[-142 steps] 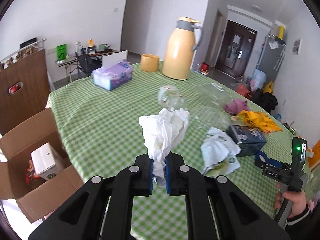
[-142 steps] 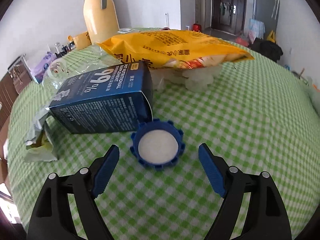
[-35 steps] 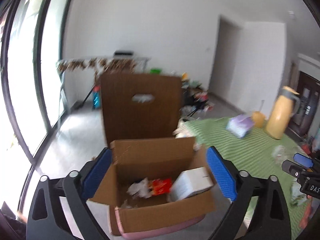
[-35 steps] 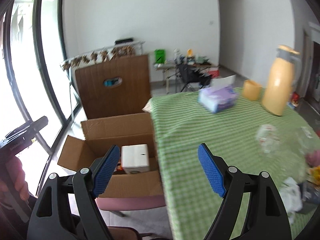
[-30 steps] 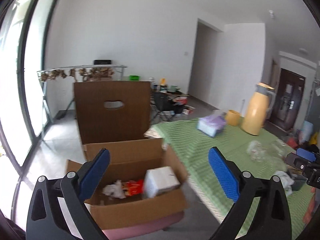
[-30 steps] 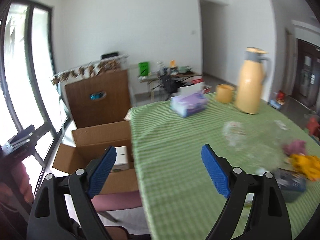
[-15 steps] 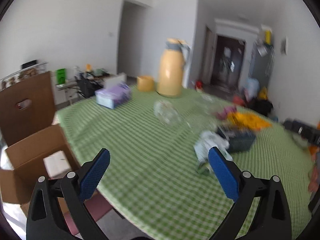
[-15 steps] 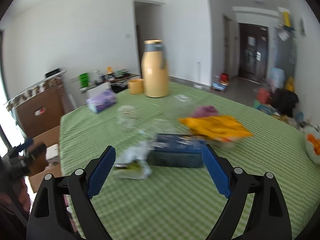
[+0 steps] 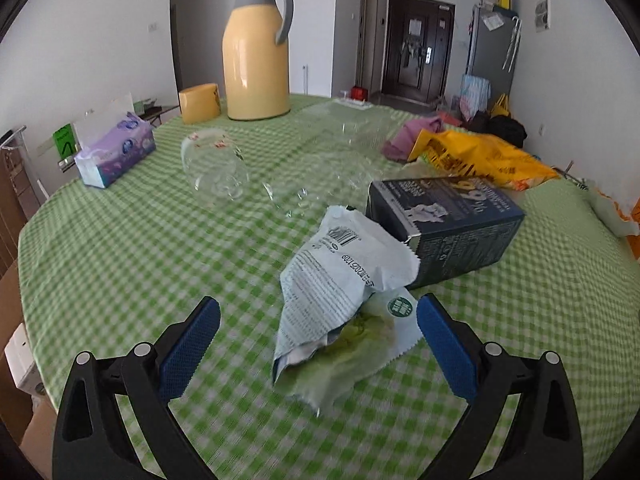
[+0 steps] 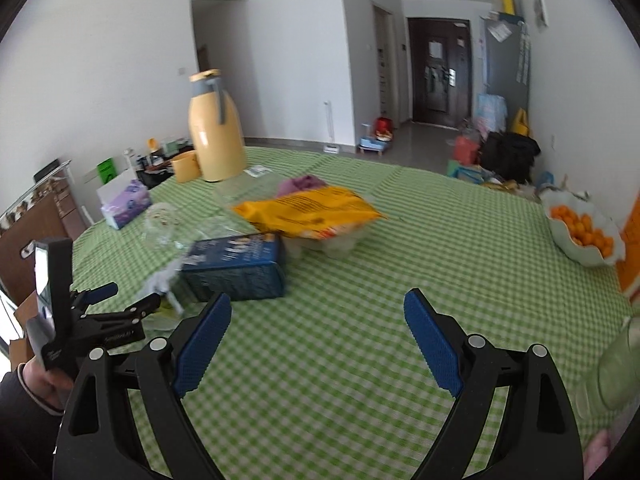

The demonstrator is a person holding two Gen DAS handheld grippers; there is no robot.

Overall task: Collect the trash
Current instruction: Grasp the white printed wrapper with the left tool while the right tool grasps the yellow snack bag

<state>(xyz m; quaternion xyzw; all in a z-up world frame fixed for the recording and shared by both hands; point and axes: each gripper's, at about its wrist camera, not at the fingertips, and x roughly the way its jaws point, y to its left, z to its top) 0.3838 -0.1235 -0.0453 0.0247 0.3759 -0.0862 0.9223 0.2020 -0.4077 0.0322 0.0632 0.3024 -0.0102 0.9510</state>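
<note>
Lying on the green checked tabletop [image 9: 120, 264] are one crumpled white wrapper [image 9: 340, 300], one dark blue box [image 9: 448, 220], one yellow bag [image 9: 480, 156] and one pink scrap [image 9: 408, 136] of trash. The left claw [image 9: 318, 338] is wide open and holds nothing, and the wrapper sits right between its two blue pads, not touching them. The right claw [image 10: 318, 338] is also wide open and empty, over bare cloth, with the blue box just ahead of it on the left side. A second ago both claws faced the cardboard box on the floor; now both face the trash. Farther ahead of the left claw lie two clear glass cups [image 9: 216, 168], then one tall yellow jug [image 9: 256, 60], one small yellow pot [image 9: 199, 103] and one purple tissue box [image 9: 116, 152]. One bowl of oranges [image 10: 580, 232] sits far to the right of the right claw.
</note>
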